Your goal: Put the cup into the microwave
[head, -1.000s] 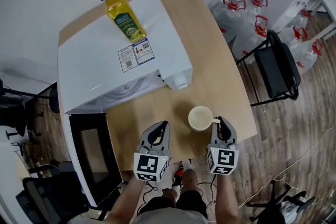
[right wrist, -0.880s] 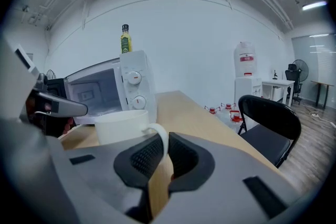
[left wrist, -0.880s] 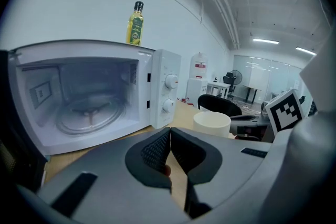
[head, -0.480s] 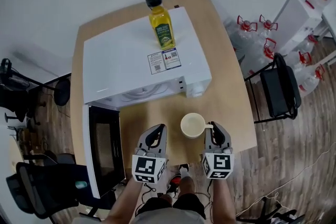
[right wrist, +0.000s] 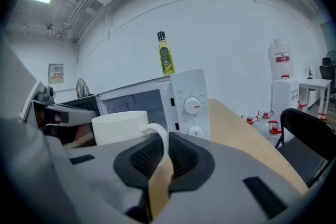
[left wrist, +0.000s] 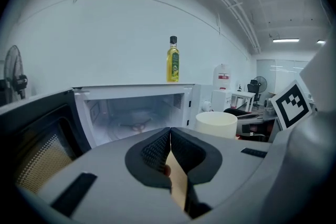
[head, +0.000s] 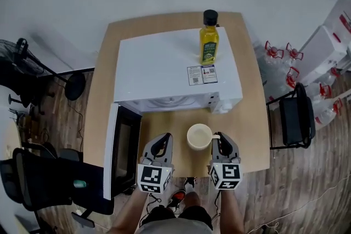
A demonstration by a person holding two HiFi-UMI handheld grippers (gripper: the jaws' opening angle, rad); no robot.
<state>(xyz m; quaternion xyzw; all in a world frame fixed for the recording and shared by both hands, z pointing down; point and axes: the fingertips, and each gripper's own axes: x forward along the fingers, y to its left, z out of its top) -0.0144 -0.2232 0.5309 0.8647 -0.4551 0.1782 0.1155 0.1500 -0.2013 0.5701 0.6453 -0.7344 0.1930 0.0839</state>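
A cream cup (head: 199,136) hangs above the wooden table (head: 249,134), just in front of the white microwave (head: 164,68). My right gripper (head: 219,137) is shut on the cup's handle; in the right gripper view the handle (right wrist: 160,139) sits pinched between the pads, with the cup body (right wrist: 119,126) to the left. My left gripper (head: 164,140) floats beside the cup on its left, shut with nothing in it (left wrist: 169,136). The microwave door (head: 123,150) stands open to the left. In the left gripper view the empty cavity (left wrist: 136,113) lies straight ahead and the cup (left wrist: 216,124) shows to the right.
A yellow oil bottle (head: 208,44) stands on top of the microwave. A black chair (head: 296,118) and water jugs (head: 277,57) are right of the table. An office chair (head: 49,183) and a fan (head: 24,55) are on the left.
Both grippers moved up and toward the microwave front, the right one carrying the cup. The head view swung round, so the microwave now sits square and centred.
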